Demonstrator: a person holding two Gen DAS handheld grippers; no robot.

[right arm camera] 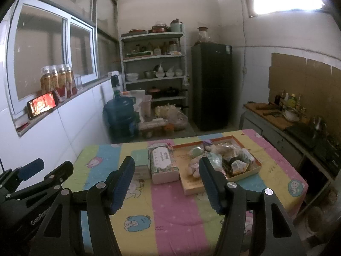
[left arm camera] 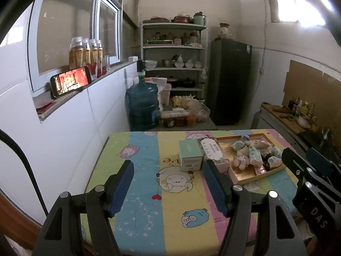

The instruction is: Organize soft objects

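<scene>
A shallow cardboard tray (left arm camera: 242,178) (right arm camera: 195,186) lies on the far right of the table and holds a heap of soft things: a pink plush toy (left arm camera: 240,160) (right arm camera: 192,166), tissue packs (left arm camera: 255,156) and small sachets (right arm camera: 238,166). Left of it lie a patterned tissue box (left arm camera: 215,152) (right arm camera: 163,163) and a pale green box (left arm camera: 189,155) (right arm camera: 139,162). My left gripper (left arm camera: 168,183) hovers open over the near table, nothing between its fingers. My right gripper (right arm camera: 167,181) is open too, short of the tray, and holds nothing.
The table (left arm camera: 145,170) wears a striped cartoon cloth. Behind it stand a blue water jug (left arm camera: 141,106), a shelf of dishes (left arm camera: 173,59) and a dark fridge (left arm camera: 231,83). A counter (right arm camera: 277,119) with bottles runs along the right wall. A lit phone (left arm camera: 71,81) rests on the windowsill.
</scene>
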